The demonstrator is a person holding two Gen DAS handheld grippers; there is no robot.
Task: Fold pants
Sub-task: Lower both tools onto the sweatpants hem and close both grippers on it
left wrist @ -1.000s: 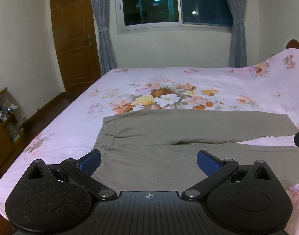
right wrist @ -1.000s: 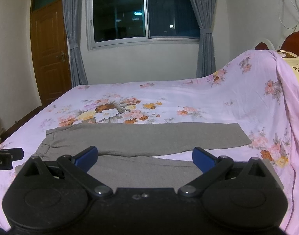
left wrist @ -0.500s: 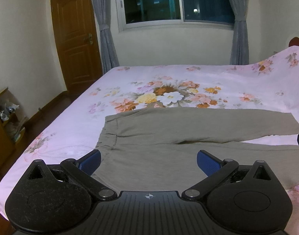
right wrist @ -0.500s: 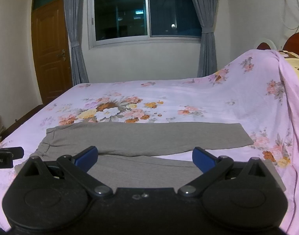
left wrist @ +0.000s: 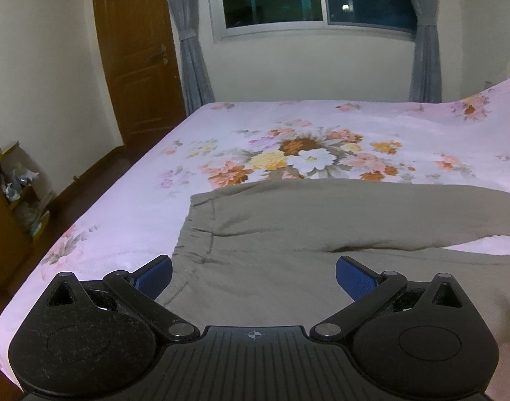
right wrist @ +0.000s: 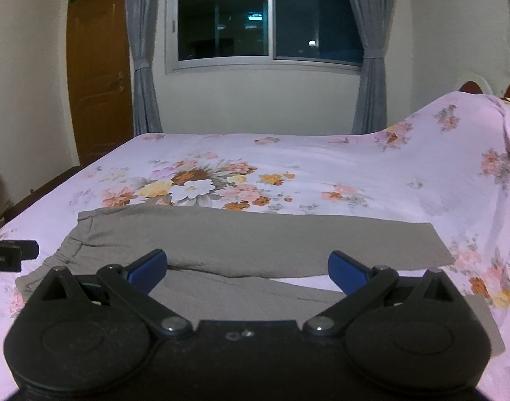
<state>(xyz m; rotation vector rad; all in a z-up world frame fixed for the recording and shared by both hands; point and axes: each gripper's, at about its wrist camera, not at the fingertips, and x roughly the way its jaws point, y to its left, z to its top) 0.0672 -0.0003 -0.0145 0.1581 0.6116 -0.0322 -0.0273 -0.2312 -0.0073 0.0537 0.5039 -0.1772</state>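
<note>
Lying flat across the bed [left wrist: 128, 220], legs splayed toward 3 o'clock for folding: grey pants [left wrist: 321, 234]; hovering wide-open and empty above them, left claw [left wrist: 253, 275] near the waistband, right claw [right wrist: 247, 269] over the legs.

in the left wrist view the pants [left wrist: 288, 227] run off the right edge of the frame, so the leg ends are cut off, and their near part is hidden behind the left gripper [left wrist: 253, 275] at the bottom. in the right wrist view the near leg [right wrist: 241, 295] lies mostly hidden behind the right gripper [right wrist: 246, 269]. a black object [right wrist: 7, 254] is cut off at the left edge, its white lettering too blurred to read.
</note>
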